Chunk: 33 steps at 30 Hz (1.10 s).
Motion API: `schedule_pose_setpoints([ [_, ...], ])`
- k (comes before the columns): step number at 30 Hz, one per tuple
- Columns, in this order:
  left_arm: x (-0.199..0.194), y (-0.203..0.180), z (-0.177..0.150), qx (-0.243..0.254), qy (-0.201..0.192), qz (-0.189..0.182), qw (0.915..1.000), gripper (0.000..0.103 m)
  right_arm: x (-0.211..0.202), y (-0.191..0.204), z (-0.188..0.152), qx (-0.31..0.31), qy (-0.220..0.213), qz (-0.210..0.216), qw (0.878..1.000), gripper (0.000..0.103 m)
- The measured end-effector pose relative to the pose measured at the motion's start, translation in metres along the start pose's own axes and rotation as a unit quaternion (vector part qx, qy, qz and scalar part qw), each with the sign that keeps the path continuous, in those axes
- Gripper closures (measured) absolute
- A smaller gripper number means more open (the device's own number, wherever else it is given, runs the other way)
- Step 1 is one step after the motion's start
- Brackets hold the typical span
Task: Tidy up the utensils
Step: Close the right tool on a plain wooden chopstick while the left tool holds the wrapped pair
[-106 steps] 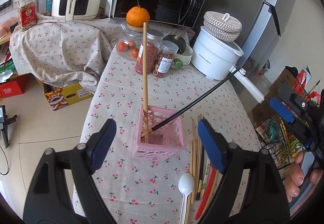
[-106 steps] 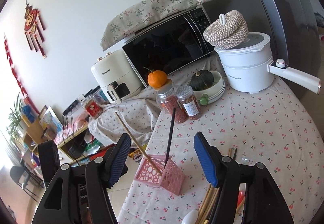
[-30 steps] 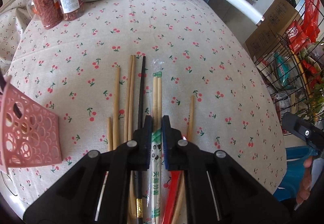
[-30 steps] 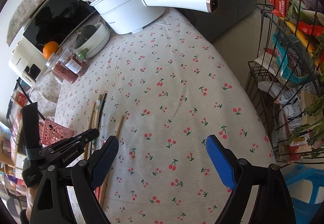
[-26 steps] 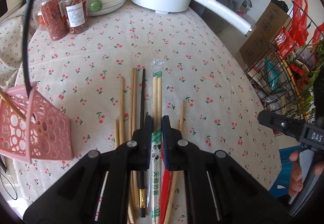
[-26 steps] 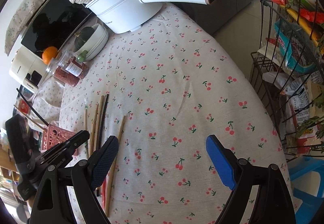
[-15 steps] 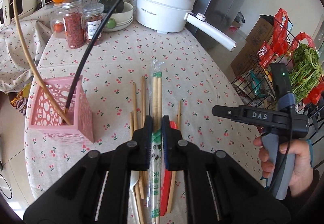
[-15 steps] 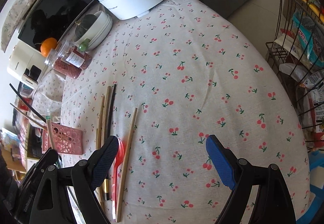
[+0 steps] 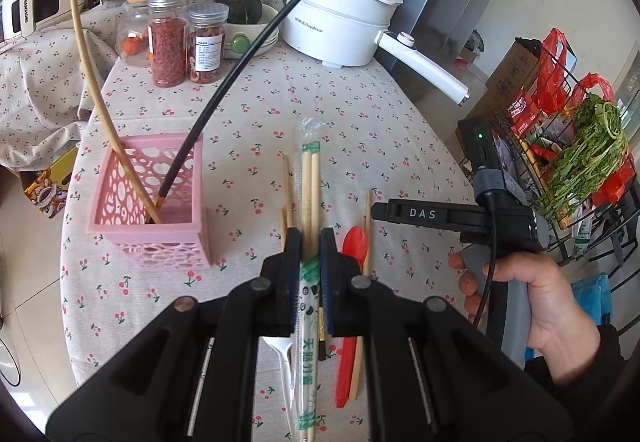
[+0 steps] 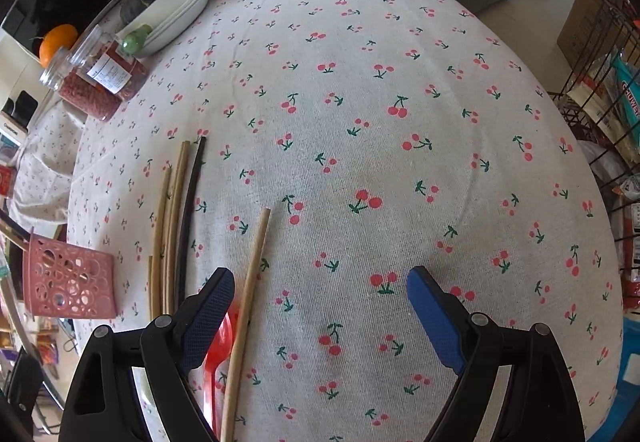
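Transfer step in hand: left gripper (image 9: 306, 242) is clamped on a wrapped pair of bamboo chopsticks (image 9: 310, 178), raised above the tablecloth (image 10: 360, 102) just right of the pink holder (image 9: 148, 198). Next move, by judgement: carry left over the holder, tip the pair upright, release. Right gripper (image 10: 320, 298) hangs released, empty, over a loose bamboo chopstick (image 10: 250, 282). Holder contents: two sticks, one bamboo (image 9: 100, 98), one black (image 9: 240, 58). Jars: three.

Ahead of the right claw (image 10: 320, 316) the cherry-print tablecloth (image 10: 400, 170) lies bare; a loose bamboo chopstick (image 10: 248, 306) and red plastic spoon (image 10: 220, 342) crowd its left finger.
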<state>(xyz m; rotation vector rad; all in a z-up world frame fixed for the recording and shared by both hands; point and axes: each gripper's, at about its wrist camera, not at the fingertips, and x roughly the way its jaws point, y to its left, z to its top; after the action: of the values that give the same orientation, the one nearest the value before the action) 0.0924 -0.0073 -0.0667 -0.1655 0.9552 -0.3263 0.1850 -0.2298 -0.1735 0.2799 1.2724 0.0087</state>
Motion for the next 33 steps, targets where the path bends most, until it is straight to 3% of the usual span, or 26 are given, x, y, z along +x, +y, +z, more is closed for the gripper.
schedule_pose_setpoints([
  [6,0.0,0.004,-0.001,-0.004,0.001,0.0,1.0,0.092,0.009,0.022,-0.001,-0.035,-0.009,-0.058,0.998,0.013],
  [9,0.0,0.005,-0.002,-0.004,0.004,0.001,1.0,0.092,0.015,0.035,-0.007,-0.072,-0.008,-0.103,0.992,0.018],
  [13,0.001,0.006,-0.003,-0.004,0.006,0.002,1.0,0.092,0.009,0.038,-0.01,-0.08,-0.012,-0.098,0.992,0.033],
  [21,0.004,0.002,-0.004,0.0,0.009,0.004,0.9999,0.092,0.003,0.047,-0.024,-0.139,-0.016,-0.073,0.987,0.086],
  [27,0.004,-0.002,-0.006,0.002,0.008,0.006,0.9999,0.092,0.0,0.04,-0.03,-0.131,-0.013,-0.032,0.991,0.097],
  [33,-0.002,-0.003,-0.003,0.003,-0.003,0.004,1.0,0.092,-0.02,0.022,-0.022,-0.101,-0.032,0.021,0.994,0.097],
])
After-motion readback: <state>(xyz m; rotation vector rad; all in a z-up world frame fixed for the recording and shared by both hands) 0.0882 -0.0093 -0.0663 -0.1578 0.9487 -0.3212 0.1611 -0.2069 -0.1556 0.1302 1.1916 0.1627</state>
